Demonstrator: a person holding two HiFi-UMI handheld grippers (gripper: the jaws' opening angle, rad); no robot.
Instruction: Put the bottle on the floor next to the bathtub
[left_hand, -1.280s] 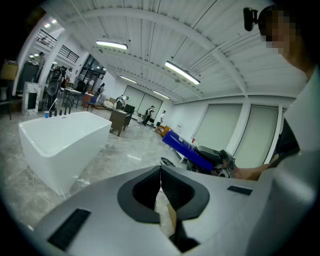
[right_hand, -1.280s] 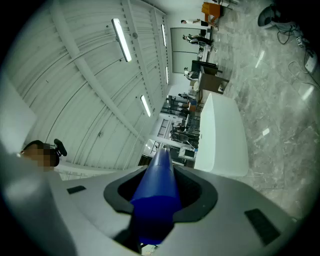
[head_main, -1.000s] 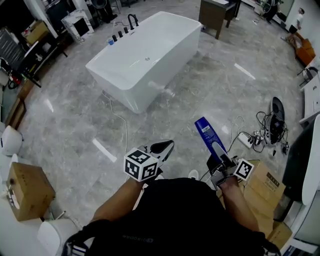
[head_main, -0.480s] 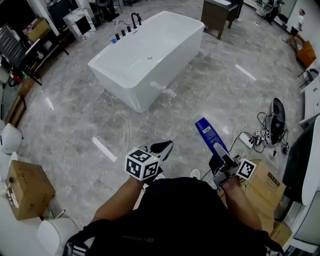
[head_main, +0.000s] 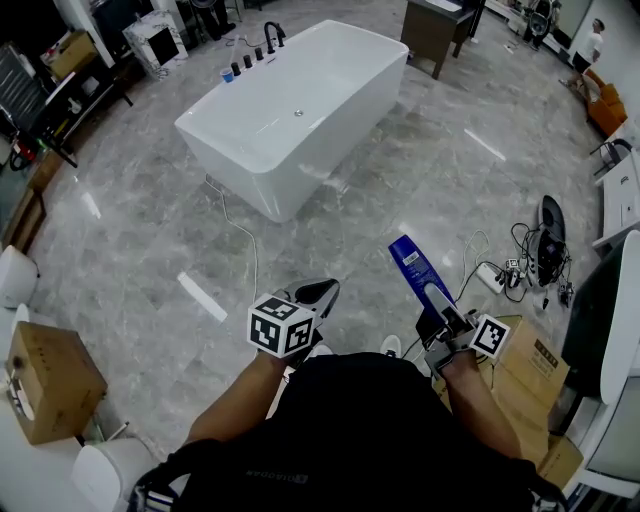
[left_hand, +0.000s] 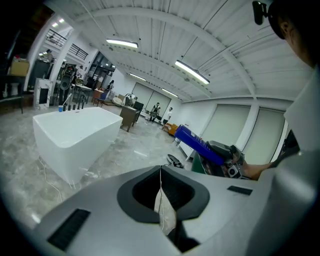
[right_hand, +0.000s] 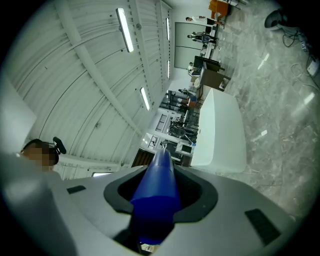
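The blue bottle (head_main: 412, 263) juts forward and up from my right gripper (head_main: 440, 310), which is shut on its lower end; the right gripper view shows the blue bottle (right_hand: 159, 190) between the jaws. The white bathtub (head_main: 300, 110) stands on the grey marble floor (head_main: 400, 190) well ahead, to the upper left. My left gripper (head_main: 318, 293) is held low in front of the person, jaws together with nothing between them. In the left gripper view the bathtub (left_hand: 75, 135) sits at left and the bottle (left_hand: 200, 144) at right.
Black taps (head_main: 265, 40) stand at the tub's far end. A white cable (head_main: 240, 240) trails from the tub's near side. A power strip with tangled cables (head_main: 520, 265) and cardboard boxes (head_main: 535, 370) lie at right. Another box (head_main: 50, 375) is at left, a dark cabinet (head_main: 435, 30) beyond the tub.
The view has shifted slightly; the bathtub sits a little nearer and more central. Both grippers keep their poses, the bottle still held in the right one.
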